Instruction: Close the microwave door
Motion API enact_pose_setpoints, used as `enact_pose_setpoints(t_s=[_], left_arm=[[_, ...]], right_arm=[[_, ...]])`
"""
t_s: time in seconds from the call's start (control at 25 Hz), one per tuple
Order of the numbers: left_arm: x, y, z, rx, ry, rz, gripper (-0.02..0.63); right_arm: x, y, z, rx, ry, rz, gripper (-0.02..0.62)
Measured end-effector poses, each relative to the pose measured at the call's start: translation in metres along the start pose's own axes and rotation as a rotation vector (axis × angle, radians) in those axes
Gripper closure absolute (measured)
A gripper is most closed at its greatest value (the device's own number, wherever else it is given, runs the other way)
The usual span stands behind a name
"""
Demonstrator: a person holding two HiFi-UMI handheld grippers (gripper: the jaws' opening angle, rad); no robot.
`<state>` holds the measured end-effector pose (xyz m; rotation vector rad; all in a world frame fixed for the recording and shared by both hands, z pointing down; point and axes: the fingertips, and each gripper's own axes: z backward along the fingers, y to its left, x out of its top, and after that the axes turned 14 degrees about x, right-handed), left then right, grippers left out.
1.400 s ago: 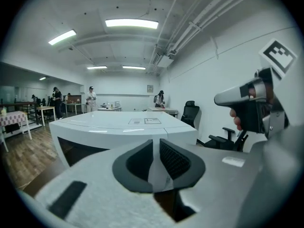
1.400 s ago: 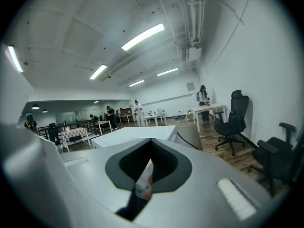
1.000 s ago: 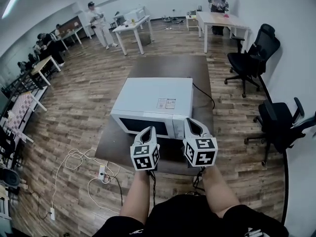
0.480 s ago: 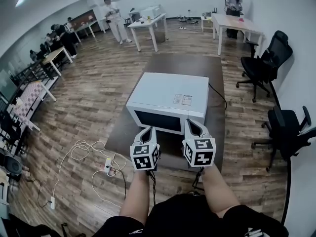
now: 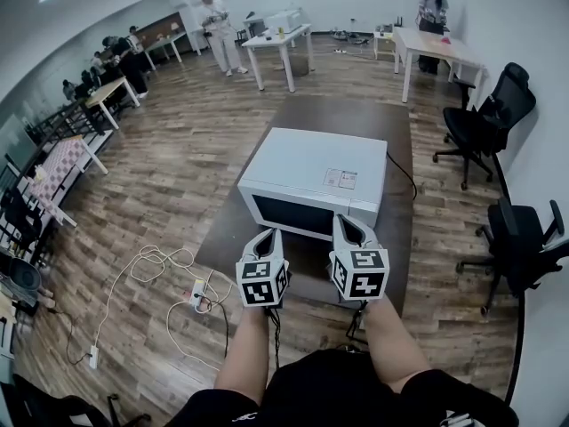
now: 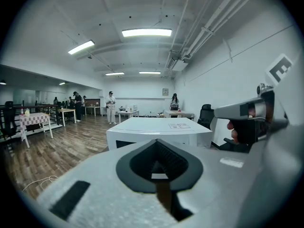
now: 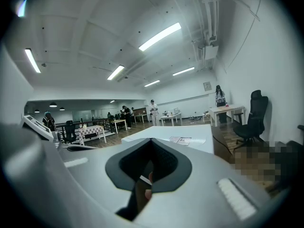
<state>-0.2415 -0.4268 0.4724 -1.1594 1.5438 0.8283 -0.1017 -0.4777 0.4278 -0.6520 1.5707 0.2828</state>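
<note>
A white microwave [image 5: 311, 172] stands on a dark brown table [image 5: 356, 114], its dark-windowed door flush with the front. Both grippers hover side by side just short of that front, with a small gap to it. My left gripper [image 5: 268, 233] is shut and empty. My right gripper [image 5: 343, 221] also looks shut with nothing in it. In the left gripper view the microwave [image 6: 159, 129] lies straight ahead beyond the closed left gripper [image 6: 159, 177], and the right gripper [image 6: 251, 115] shows at the right. In the right gripper view the microwave [image 7: 183, 139] is seen over the right gripper [image 7: 149, 172].
Two black office chairs [image 5: 484, 118] [image 5: 524, 243] stand right of the table. A power strip with looped white cables [image 5: 197, 296] lies on the wood floor at the left. White tables [image 5: 276, 38] and several people are far back.
Both grippers have drawn back from the microwave's front, which their tips overlapped a second ago. The microwave now sits farther up and right in the head view. Its door looks the same.
</note>
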Motion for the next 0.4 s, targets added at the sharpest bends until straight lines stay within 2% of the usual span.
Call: enact_pose_setpoints(t_s=[0.4], left_arm=[[0.0029,-0.0077,-0.0047,0.001,-0.004,-0.001,0.598]], right_arm=[[0.0023,-0.0096,0.0018,-0.004,0.003,0.006,0.588]])
